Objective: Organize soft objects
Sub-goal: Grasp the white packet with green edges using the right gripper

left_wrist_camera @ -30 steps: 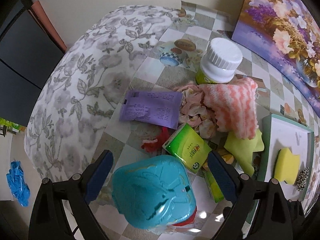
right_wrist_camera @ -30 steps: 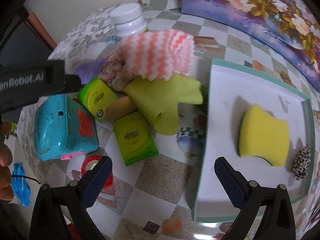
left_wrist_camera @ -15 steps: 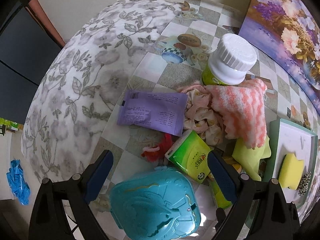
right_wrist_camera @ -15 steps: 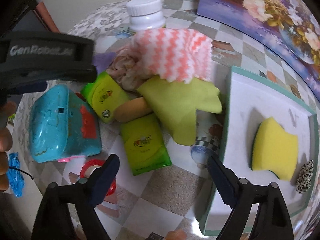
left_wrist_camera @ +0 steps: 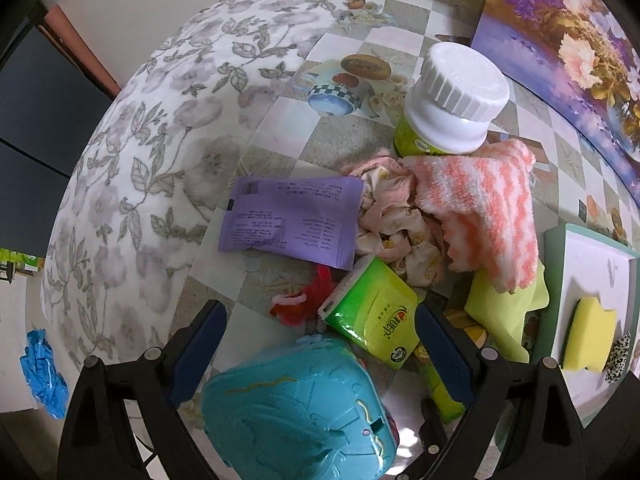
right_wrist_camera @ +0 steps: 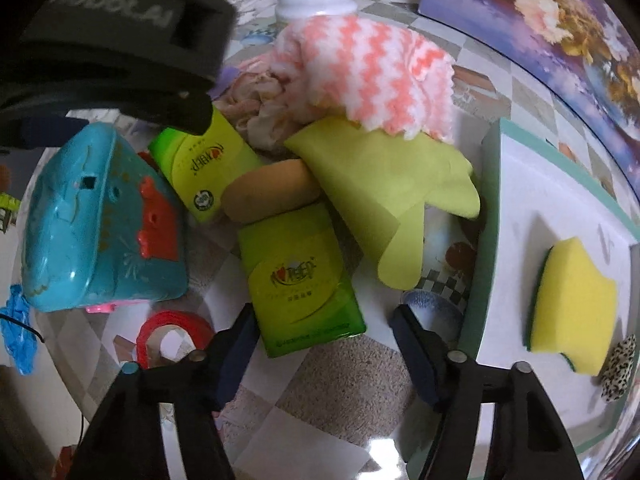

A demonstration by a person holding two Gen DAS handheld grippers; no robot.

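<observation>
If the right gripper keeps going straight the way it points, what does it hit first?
Most likely the green tissue pack: it lies straight ahead of the open right gripper, with its near end between the fingertips. The yellow-green glove lies beyond. Depth is uncertain.

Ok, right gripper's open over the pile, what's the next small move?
Probably ease the right gripper forward and down onto the green tissue pack. Its jaws are open, the pack lies flat just ahead between them, and the tray beside it already holds the sponge.
</observation>
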